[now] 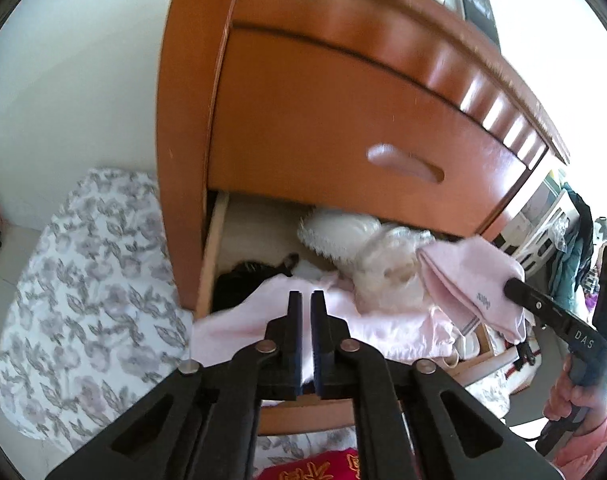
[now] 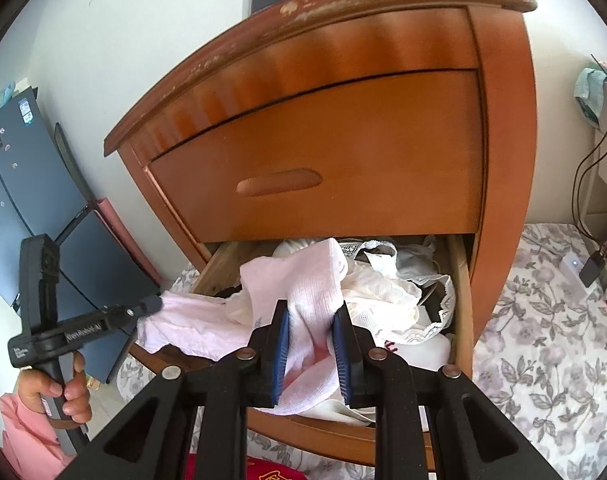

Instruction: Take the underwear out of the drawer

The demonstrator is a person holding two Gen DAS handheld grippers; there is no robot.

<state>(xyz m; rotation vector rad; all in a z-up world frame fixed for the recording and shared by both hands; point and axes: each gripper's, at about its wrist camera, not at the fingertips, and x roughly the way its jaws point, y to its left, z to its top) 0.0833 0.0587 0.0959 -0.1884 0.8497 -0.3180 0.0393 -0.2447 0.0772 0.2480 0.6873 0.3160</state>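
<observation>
The bedside cabinet's lower drawer (image 2: pixel 461 300) stands pulled out and is full of white lace garments (image 2: pixel 387 300) and a black item (image 1: pixel 239 280). My right gripper (image 2: pixel 311 316) is shut on a pale pink ribbed pair of underwear (image 2: pixel 311 276), lifted above the pile. From the left wrist view, that pair (image 1: pixel 467 276) hangs from the right gripper (image 1: pixel 509 286). My left gripper (image 1: pixel 306 296) is shut, and a thin pale pink garment (image 1: pixel 375 328) spreads from its tips. The right wrist view shows that garment (image 2: pixel 191 320) stretched from the left gripper (image 2: pixel 151 305) over the drawer's left front corner.
The upper drawer (image 2: pixel 323 152) is closed, directly above the open one. A floral bedsheet (image 2: pixel 543 340) lies on both sides of the cabinet. A dark blue panel (image 2: pixel 23 200) leans at the left, and a hand (image 2: pixel 69 392) holds the left gripper's handle. Red embroidered cloth (image 1: pixel 315 470) lies below.
</observation>
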